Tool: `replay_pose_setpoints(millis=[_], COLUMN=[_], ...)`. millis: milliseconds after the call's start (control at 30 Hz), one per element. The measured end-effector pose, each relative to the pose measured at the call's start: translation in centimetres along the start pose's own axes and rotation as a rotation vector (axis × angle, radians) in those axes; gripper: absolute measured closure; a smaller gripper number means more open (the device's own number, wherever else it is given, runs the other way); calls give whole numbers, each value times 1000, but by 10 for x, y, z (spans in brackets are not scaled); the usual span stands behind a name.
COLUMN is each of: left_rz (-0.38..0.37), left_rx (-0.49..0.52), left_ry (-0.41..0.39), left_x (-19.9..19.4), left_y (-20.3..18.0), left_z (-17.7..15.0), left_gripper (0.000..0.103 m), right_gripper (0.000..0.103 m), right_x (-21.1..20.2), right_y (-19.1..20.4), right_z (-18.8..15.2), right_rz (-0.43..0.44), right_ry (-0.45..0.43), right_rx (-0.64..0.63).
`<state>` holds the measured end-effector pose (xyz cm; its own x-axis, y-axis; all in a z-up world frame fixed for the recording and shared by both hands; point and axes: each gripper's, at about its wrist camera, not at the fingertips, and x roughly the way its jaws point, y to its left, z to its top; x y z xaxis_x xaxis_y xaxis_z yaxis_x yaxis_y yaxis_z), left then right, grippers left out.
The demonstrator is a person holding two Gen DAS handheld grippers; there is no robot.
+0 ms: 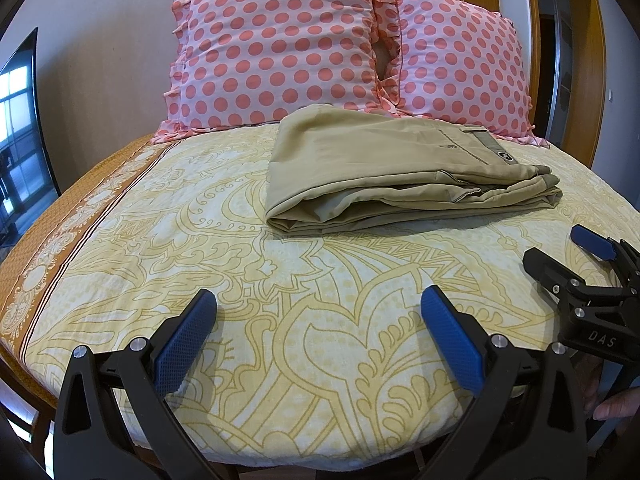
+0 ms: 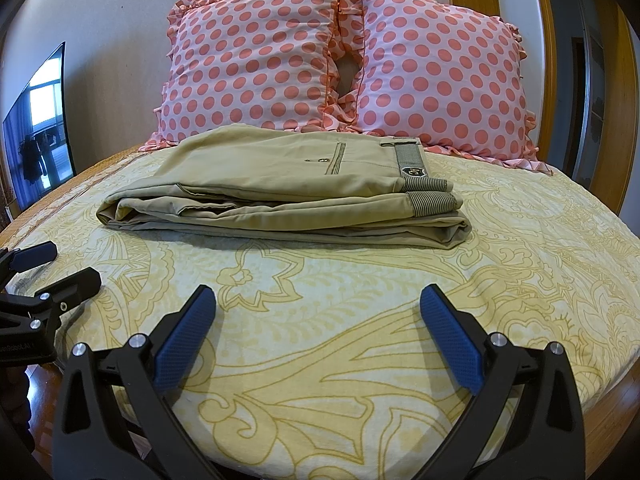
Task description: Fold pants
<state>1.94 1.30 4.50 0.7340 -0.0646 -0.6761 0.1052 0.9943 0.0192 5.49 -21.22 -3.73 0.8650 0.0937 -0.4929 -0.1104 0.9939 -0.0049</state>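
The khaki pants (image 1: 384, 168) lie folded in a flat stack on the yellow patterned bed sheet (image 1: 280, 280), just in front of the pillows; they also show in the right wrist view (image 2: 288, 196), waistband to the right. My left gripper (image 1: 318, 304) is open and empty, held above the sheet well short of the pants. My right gripper (image 2: 318, 304) is open and empty too, also short of the pants. The right gripper shows at the right edge of the left wrist view (image 1: 568, 252), and the left gripper at the left edge of the right wrist view (image 2: 60, 268).
Two pink polka-dot pillows (image 1: 280, 44) (image 2: 436, 72) lean on the headboard wall behind the pants. A dark TV screen (image 2: 40, 120) stands left of the bed. A wooden door frame (image 1: 592, 60) is at the right. The sheet has an orange border (image 1: 60, 248) at the left.
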Motion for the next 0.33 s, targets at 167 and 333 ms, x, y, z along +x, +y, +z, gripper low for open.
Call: replay_pose_setpoints(millis=[167, 333], left_rz=[0, 0], left_rx=[1, 2], left_ry=[-3, -6], left_x=[0, -1], left_y=[-1, -1], left_z=[0, 1], left_gripper=[1, 1], right_gripper=[2, 2], right_x=[0, 0], right_y=[0, 0], right_z=[0, 0], right_rz=[0, 0], right_ry=[-1, -2], right_rx=[0, 0])
